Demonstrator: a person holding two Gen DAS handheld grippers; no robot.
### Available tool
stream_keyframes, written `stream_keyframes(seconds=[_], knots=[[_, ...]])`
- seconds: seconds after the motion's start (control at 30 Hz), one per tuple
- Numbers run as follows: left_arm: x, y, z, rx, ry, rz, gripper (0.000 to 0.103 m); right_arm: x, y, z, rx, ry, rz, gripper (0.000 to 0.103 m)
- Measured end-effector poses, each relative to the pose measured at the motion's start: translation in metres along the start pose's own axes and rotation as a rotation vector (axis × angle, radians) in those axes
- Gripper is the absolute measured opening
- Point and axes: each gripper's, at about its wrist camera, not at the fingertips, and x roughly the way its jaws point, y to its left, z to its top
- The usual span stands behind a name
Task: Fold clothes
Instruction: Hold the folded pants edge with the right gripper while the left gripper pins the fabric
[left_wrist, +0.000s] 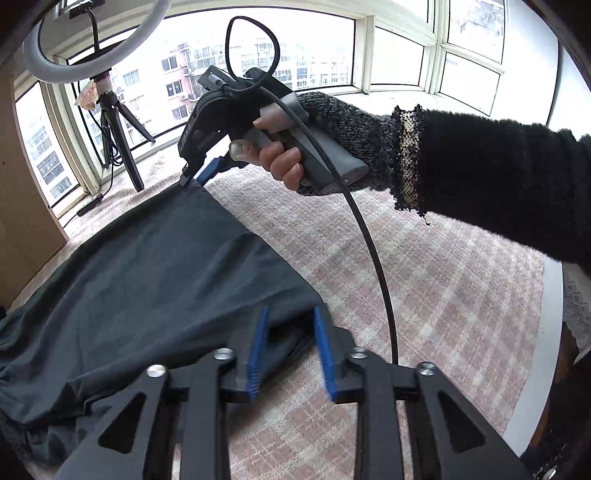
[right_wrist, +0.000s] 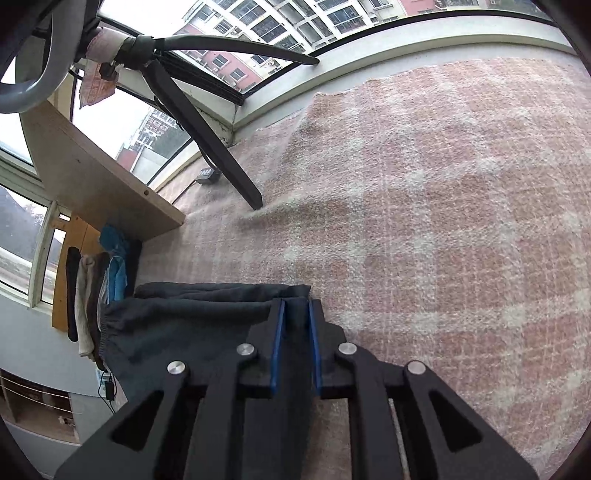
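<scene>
- left tool (left_wrist: 291, 354) stands apart over the dark garment's (left_wrist: 147, 280) near corner, pads clear of the cloth.
- right tool (right_wrist: 295, 343), narrowly parted, straddles the far corner; no firm pinch shows.
- risk: the folded edge may spring back or skew once released.
- pink checked blanket (right_wrist: 443, 221) lies beneath; tripod (left_wrist: 118, 140) and windows (left_wrist: 295, 48) beyond.

Dark grey garment (left_wrist: 147, 266); pink-white checked blanket (left_wrist: 406, 280); blue pads (left_wrist: 258, 350); black sleeve (left_wrist: 498, 166).

Blanket (right_wrist: 443, 221) right of garment (left_wrist: 147, 266) open; tripod (left_wrist: 118, 140) blocks far side (window edge).
</scene>
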Motion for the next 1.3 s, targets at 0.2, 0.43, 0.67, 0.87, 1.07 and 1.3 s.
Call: stream_keyframes(seconds=[0.2,0.43,0.67,0.87,1.07,1.3], knots=[[0.035,-0.016,0.007,0.113,0.040,0.037,0.026,-0.001,0.001,-0.005,-0.031,0.009,0.013,0.028],[0.032,-0.014,-0.002,0.139,0.039,-0.017,0.002,0.009,0.012,-0.004,-0.081,-0.022,-0.044,0.004],[0.028,-0.011,0.001,0.121,0.010,0.100,0.045,-0.002,-0.011,-0.007,0.056,-0.025,0.071,0.022],[0.050,-0.022,-0.006,0.208,0.048,0.148,0.039,-0.009,-0.007,-0.024,0.025,-0.015,0.123,0.044],[0.029,-0.017,-0.001,0.161,0.014,0.160,0.004,-0.004,0.008,-0.026,0.031,0.002,0.043,0.003],[-0.004,-0.022,-0.002,0.190,-0.102,0.183,0.069,-0.010,0.021,-0.019,-0.002,0.008,-0.043,0.003]])
